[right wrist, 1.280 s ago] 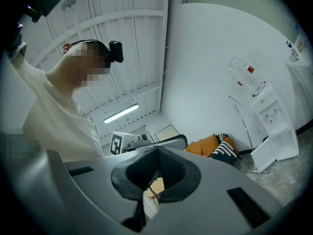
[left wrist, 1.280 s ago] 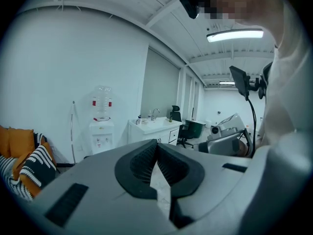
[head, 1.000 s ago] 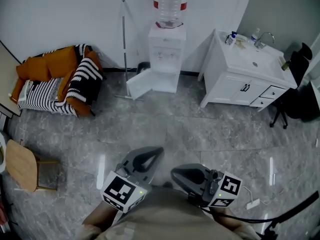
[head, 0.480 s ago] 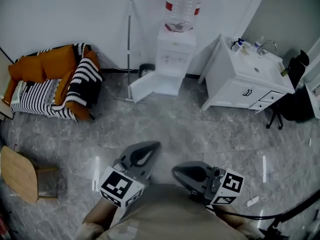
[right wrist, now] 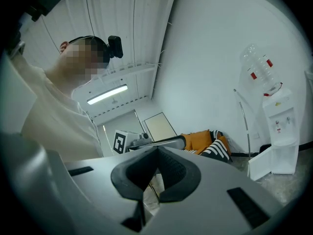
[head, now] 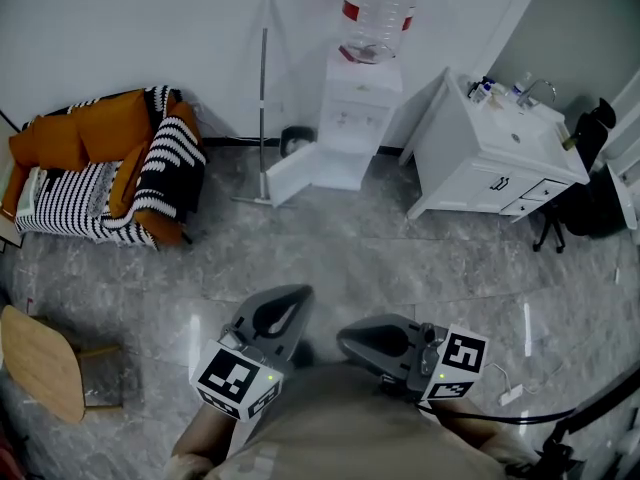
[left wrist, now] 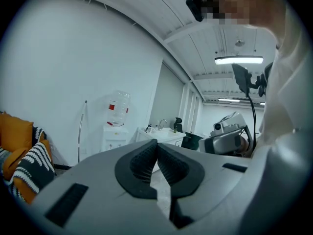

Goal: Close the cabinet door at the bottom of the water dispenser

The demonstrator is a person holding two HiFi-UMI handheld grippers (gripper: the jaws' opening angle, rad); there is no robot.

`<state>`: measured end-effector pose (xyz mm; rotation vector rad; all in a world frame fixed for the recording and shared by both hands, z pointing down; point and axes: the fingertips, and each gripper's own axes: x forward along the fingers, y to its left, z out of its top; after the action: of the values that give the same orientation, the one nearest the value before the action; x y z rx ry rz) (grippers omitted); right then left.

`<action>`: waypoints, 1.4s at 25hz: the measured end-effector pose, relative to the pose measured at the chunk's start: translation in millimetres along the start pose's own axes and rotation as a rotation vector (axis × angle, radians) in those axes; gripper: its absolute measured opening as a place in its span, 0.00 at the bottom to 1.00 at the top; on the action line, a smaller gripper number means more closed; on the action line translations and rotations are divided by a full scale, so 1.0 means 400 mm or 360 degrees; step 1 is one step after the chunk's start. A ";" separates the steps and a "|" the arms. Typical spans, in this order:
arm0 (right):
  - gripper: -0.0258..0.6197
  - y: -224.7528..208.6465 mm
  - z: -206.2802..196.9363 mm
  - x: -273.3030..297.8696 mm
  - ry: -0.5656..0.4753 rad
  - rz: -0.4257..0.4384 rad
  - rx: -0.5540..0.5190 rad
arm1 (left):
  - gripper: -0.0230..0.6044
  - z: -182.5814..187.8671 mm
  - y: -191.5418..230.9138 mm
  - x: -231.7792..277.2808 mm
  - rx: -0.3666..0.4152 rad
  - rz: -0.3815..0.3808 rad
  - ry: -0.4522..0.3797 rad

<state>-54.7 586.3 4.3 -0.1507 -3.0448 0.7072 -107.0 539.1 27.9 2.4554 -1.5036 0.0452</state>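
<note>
**Open door low on the dispenser, both grippers shut and far off**

The water dispenser (head: 358, 118) stands on the floor (head: 400, 258) at its far edge, against the wall, with a long-handled pole (head: 264, 88) to its left and a white sink cabinet (head: 490, 163) to its right.

At its foot the cabinet door (head: 295, 176) stands upright and swung wide. Its hinged edge is at the dispenser's base, and its free edge points out to the left, toward the striped sofa (head: 110, 168). Its width runs level along the floor.

It looks like a thin, stiff, light panel that should swing with little effort. Its smooth face may let a tip slide. I would push on the outer face near the free edge rather than grip it.

The left gripper (left wrist: 156, 146) and right gripper (right wrist: 157, 151) each have their jaws pressed together on nothing. Both are well apart from the door.
</note>
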 end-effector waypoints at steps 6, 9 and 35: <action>0.06 -0.044 0.006 0.033 0.0025 0.0055 0.0053 | 0.02 -0.014 0.078 0.015 -0.0073 0.0114 0.0037; 0.06 -0.084 0.022 0.033 0.0016 0.0083 0.0076 | 0.02 -0.008 0.099 0.046 -0.0055 0.0138 0.0060; 0.06 -0.471 0.247 -0.320 -0.0196 0.0335 0.0176 | 0.02 0.098 -0.035 0.625 0.0234 0.0233 0.0296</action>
<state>52.1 362.4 -0.3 -0.4479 -3.1260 0.9284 16.9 318.1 27.7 2.3675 -1.6453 0.4143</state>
